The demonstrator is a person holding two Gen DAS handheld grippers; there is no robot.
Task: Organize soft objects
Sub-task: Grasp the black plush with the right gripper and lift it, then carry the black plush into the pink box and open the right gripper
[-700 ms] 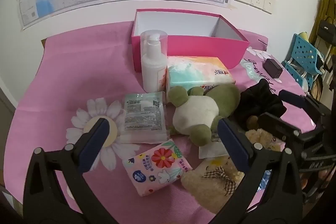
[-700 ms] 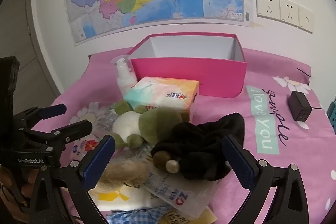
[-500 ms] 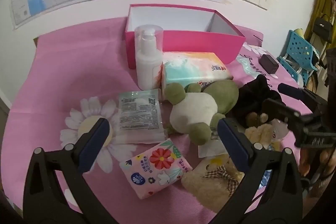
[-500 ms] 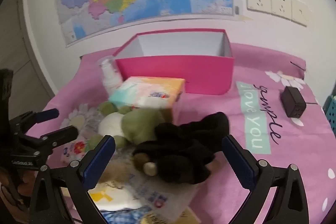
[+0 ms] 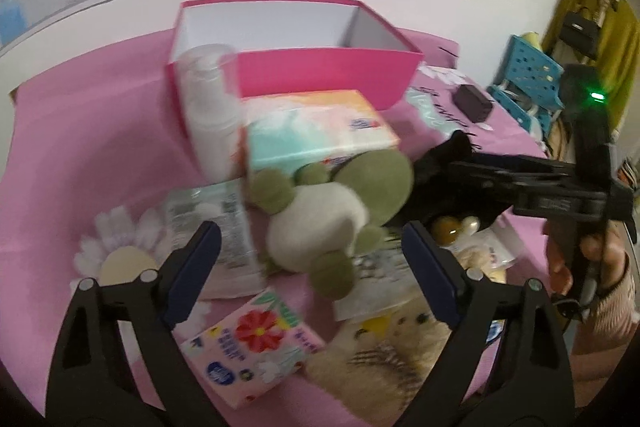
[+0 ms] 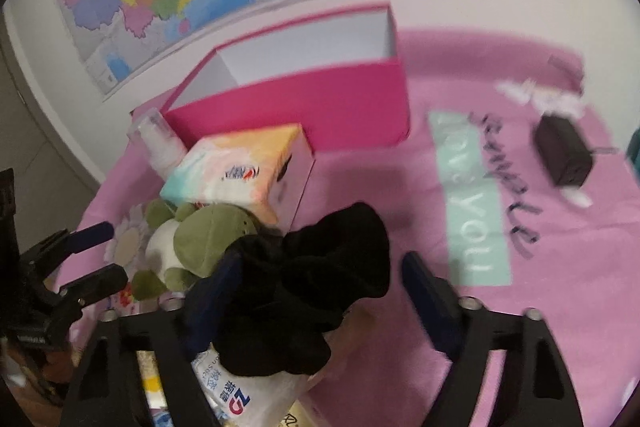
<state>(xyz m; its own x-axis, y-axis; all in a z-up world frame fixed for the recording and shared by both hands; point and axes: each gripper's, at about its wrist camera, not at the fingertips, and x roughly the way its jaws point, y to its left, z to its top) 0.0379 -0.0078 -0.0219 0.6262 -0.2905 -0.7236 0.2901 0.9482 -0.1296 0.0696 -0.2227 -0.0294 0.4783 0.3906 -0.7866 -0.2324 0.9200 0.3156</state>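
Note:
A green and white plush turtle (image 5: 320, 211) lies in a pile on the pink cloth, also in the right wrist view (image 6: 192, 239). My left gripper (image 5: 312, 255) is open, its jaws either side of the turtle. A black velvet scrunchie (image 6: 316, 291) with pearl beads (image 5: 452, 227) lies right of the turtle. My right gripper (image 6: 308, 287) is open around the scrunchie and shows in the left wrist view (image 5: 480, 183). A beige plush toy (image 5: 400, 343) lies at the front. An open pink box (image 5: 320, 67) stands behind the pile.
A tissue box (image 5: 316, 131), a white pump bottle (image 5: 212, 115), a wipes pack (image 5: 224, 227) and a floral tissue pack (image 5: 252, 343) crowd the pile. A black charger (image 6: 564, 151) lies at the right. Plastic packets (image 6: 240, 395) lie under the scrunchie. A blue chair (image 5: 528, 75) stands beyond the table.
Both grippers have moved forward and down into the pile. The left now straddles the turtle, the right now straddles the scrunchie. Both stay open.

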